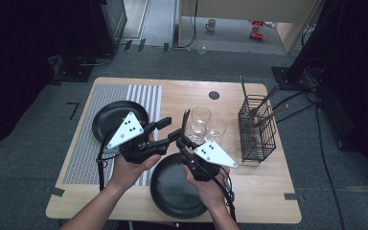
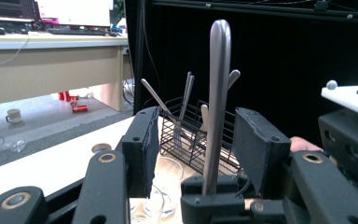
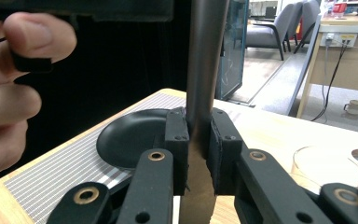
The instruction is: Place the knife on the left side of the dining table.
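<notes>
A wire basket [image 1: 257, 129] stands near the table's [image 1: 263, 191] right edge, about midway along it. Several pieces of cutlery [image 1: 263, 103] stand in it, their handles leaning out over the rim toward the far right corner. In the left gripper view the basket [image 2: 191, 135] shows beyond the jaws, with forks and spoons [image 2: 185, 105] upright or tilted inside. Two empty glasses [image 1: 207, 125] stand near the table's middle, just left of the basket. A black plate [image 1: 112, 120] lies on the striped mat [image 1: 84, 148] toward the left edge and has nothing on it. A second black plate [image 1: 172, 191] lies at the near edge, partly under the hands.

The utensil [image 1: 185, 122] is held above the table's middle, over the gap between the near plate and the glasses. Its long axis runs close to upright. In the left gripper view its metal handle [image 2: 216, 93] rises straight up and ends in a rounded tip at the top. Which end is lower I cannot tell.

The right gripper [image 3: 198, 140] pinches the utensil's flat shaft [image 3: 203, 70], both pads pressed against it from either side. In the high view this gripper [image 1: 184, 141] sits just near of the glasses.

The left gripper [image 2: 196, 149] has its jaws partly spread on either side of the handle, and neither pad touches it. In the high view it [image 1: 165, 129] reaches in from the left, over the mat's right edge.
</notes>
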Demonstrator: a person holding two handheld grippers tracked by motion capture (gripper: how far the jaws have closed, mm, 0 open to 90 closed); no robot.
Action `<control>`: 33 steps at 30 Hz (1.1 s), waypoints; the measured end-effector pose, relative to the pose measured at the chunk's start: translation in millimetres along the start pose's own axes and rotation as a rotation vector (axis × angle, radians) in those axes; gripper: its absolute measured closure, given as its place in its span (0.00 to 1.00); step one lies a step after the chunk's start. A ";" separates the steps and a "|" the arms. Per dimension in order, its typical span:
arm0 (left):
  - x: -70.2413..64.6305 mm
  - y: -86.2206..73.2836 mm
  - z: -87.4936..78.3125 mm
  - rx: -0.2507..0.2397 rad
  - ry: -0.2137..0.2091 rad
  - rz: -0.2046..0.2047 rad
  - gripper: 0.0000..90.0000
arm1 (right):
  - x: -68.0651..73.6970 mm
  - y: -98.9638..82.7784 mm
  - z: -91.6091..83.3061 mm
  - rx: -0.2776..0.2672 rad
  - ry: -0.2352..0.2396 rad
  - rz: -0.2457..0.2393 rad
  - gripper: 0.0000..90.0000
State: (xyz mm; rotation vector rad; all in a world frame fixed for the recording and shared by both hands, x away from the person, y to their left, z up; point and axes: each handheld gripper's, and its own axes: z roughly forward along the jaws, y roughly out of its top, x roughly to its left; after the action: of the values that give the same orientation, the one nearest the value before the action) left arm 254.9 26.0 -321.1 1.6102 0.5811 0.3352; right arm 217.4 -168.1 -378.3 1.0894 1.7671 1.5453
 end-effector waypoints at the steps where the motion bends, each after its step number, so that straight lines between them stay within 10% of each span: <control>1: 0.1 0.6 0.6 0.003 0.002 -0.005 0.57 | 1.2 0.0 0.3 0.002 0.002 0.000 0.90; 33: -3.7 5.5 9.5 0.021 0.033 -0.002 0.91 | 13.3 -13.6 10.7 0.055 0.043 -0.039 0.89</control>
State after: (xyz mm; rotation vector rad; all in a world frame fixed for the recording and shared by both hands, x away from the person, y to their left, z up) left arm 257.8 15.8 -316.5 1.6271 0.6131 0.3562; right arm 216.3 -151.3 -392.3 1.0490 1.8586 1.5154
